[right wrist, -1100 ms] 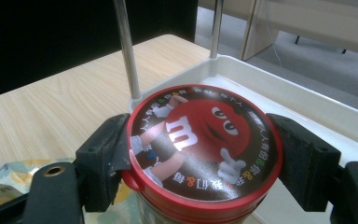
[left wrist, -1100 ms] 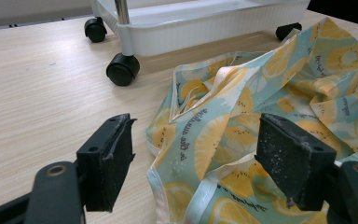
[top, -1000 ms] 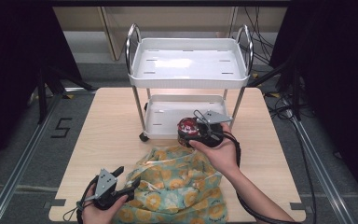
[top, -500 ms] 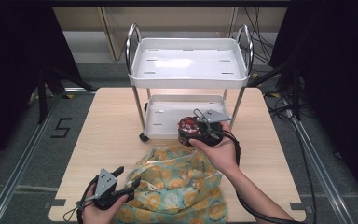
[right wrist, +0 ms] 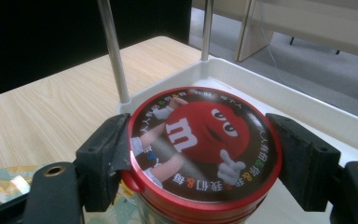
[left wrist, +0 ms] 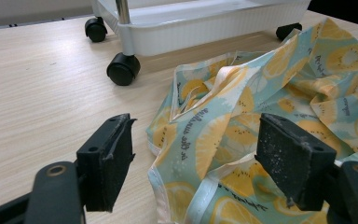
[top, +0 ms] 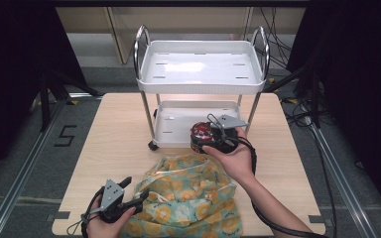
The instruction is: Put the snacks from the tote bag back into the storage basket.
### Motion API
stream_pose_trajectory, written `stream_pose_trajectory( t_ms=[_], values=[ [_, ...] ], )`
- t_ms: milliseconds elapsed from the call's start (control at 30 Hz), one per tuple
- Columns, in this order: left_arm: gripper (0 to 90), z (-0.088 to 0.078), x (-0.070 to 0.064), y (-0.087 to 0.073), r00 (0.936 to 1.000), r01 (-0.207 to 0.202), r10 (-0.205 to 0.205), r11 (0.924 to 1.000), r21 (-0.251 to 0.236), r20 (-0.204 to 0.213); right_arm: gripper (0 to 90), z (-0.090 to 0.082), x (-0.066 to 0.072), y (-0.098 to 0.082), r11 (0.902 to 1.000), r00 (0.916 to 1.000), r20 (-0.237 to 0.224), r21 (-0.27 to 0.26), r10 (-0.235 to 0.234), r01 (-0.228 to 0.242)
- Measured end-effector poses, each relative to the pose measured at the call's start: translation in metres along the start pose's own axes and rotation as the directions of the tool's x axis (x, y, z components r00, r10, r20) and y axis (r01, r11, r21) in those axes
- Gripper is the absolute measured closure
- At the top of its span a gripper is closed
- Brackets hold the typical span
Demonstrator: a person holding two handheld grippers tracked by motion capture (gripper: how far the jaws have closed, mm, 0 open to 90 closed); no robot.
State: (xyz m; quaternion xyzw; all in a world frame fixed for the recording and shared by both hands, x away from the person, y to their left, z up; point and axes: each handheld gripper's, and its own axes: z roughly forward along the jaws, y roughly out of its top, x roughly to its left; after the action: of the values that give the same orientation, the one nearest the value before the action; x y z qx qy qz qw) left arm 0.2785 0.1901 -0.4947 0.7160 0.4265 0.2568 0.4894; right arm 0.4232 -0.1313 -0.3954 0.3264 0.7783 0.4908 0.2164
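A white plastic two-tier cart (top: pixel 201 69) with chrome posts and black castors stands at the frame's upper centre on the pale wood-grain table (top: pixel 119 148); both ribbed trays appear bare. The right gripper (top: pixel 209 137), at the lower tray's front edge, clamps a round red-lidded candy tin (top: pixel 201 133). The right gripper view resolves the glossy lid's red cartoon character and ringed lettering, both jaws against the rim. The left gripper (top: pixel 134 189), at lower left, stands with jaws spread, holding nothing, at the edge of a crumpled pale-green cloth bag printed with yellow citrus slices (top: pixel 193 198). The left gripper view shows the bag's cream binding.
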Motion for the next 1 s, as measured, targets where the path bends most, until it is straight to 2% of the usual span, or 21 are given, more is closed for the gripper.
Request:
stream_pose_trajectory(
  t_ms=[67, 133, 367, 500, 700, 800, 833, 1000],
  values=[
    [26.5, -0.0002, -0.0003, -0.0001, 1.0, 0.005, -0.005, 1.0, 0.0, -0.003, 26.5, 0.0013, -0.0008, 0.0005, 1.0, 0.9998, -0.021, 0.001, 0.002, -0.002],
    [26.5, -0.0002, -0.0003, 0.0, 1.0, 0.005, -0.005, 1.0, -0.001, -0.003, 26.5, 0.0005, -0.0009, 0.0007, 0.9999, 0.9999, -0.009, 0.009, 0.008, -0.008],
    [26.5, -0.0003, -0.0004, 0.0, 1.0, 0.006, -0.006, 1.0, -0.002, -0.004, 26.5, 0.0017, -0.0018, 0.0003, 0.9998, 0.9997, -0.011, 0.002, 0.022, -0.022],
    [26.5, -0.0007, -0.0005, 0.0002, 0.9999, 0.007, -0.007, 1.0, -0.001, -0.01, 26.5, 0.0015, -0.004, 0.0004, 1.0, 1.0, -0.004, 0.003, 0.007, -0.007],
    [26.5, -0.0002, -0.0004, 0.0, 1.0, 0.006, -0.006, 1.0, -0.003, -0.004, 26.5, 0.0022, -0.0059, 0.0006, 0.9997, 0.9996, 0.009, 0.001, 0.025, -0.025],
    [26.5, -0.0003, -0.0001, 0.0, 1.0, 0.004, -0.004, 1.0, -0.001, -0.003, 26.5, 0.0024, -0.0085, 0.0012, 1.0, 1.0, 0.0, 0.007, 0.005, -0.005],
    [26.5, -0.0003, -0.0001, 0.0, 1.0, 0.004, -0.004, 1.0, -0.001, -0.003, 26.6, 0.0017, -0.0074, 0.0012, 0.9996, 0.9997, 0.007, 0.011, 0.025, -0.025],
    [26.5, -0.0002, -0.0002, 0.0001, 1.0, 0.001, -0.001, 1.0, -0.002, -0.002, 26.6, 0.0033, -0.0086, 0.0011, 0.9997, 0.9998, -0.001, -0.003, 0.022, -0.022]
  ],
)
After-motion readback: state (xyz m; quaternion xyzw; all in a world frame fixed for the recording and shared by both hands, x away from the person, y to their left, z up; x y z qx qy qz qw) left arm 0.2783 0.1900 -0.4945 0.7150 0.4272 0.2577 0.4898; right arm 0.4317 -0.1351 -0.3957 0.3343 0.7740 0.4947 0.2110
